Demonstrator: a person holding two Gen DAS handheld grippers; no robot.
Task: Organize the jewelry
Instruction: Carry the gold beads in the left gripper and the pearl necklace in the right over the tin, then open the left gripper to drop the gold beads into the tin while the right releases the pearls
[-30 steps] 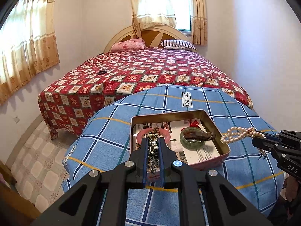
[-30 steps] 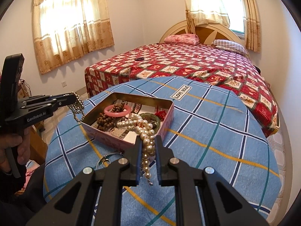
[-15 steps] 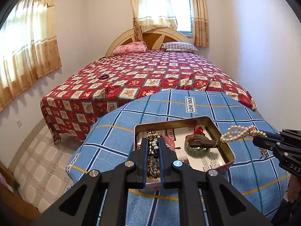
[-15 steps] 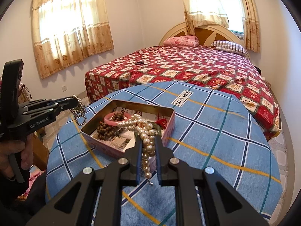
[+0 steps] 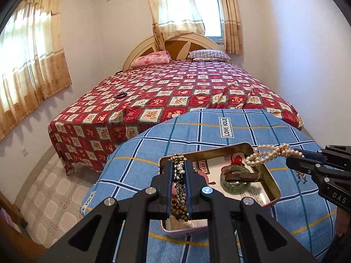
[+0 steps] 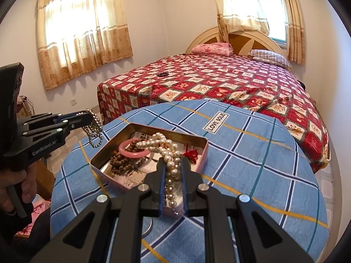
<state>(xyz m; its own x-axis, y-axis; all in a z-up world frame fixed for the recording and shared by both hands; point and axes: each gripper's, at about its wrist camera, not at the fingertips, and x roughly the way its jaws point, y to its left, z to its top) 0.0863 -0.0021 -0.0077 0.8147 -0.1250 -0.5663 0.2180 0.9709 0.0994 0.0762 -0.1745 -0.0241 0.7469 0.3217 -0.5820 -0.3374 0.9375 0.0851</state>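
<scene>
A: Left wrist view first. What do you have?

B: My left gripper [image 5: 178, 168] is clamped narrow on a metal bead chain [image 5: 178, 171], which bunches above the fingertips and hangs down between the fingers. Below it sits the open tin box [image 5: 266, 176] on the blue plaid tablecloth [image 5: 197, 135]. In the tin I see a green bangle [image 5: 235, 180] with a brown strap-like piece across it, and a red knotted cord [image 5: 237, 160] near the far wall. At right, the right gripper [image 5: 291, 160] holds a pearl necklace [image 5: 266, 152] over the tin's right rim.

A: Right wrist view?

B: My right gripper [image 6: 173, 164] is closed on the pearl necklace [image 6: 166, 151]; the strand loops above the tin box [image 6: 197, 141] and trails down between the fingers. Inside the tin: a pink bangle [image 6: 132, 151] lying on brown wooden beads [image 6: 121, 164]. The left gripper [image 6: 86, 118] is off the tin's left side, its bead chain [image 6: 95, 131] dangling clear of the rim. A metal ring [image 6: 148, 228] lies on the cloth, mostly hidden under my gripper. The red patterned bed [image 6: 219, 81] is behind the table.
</scene>
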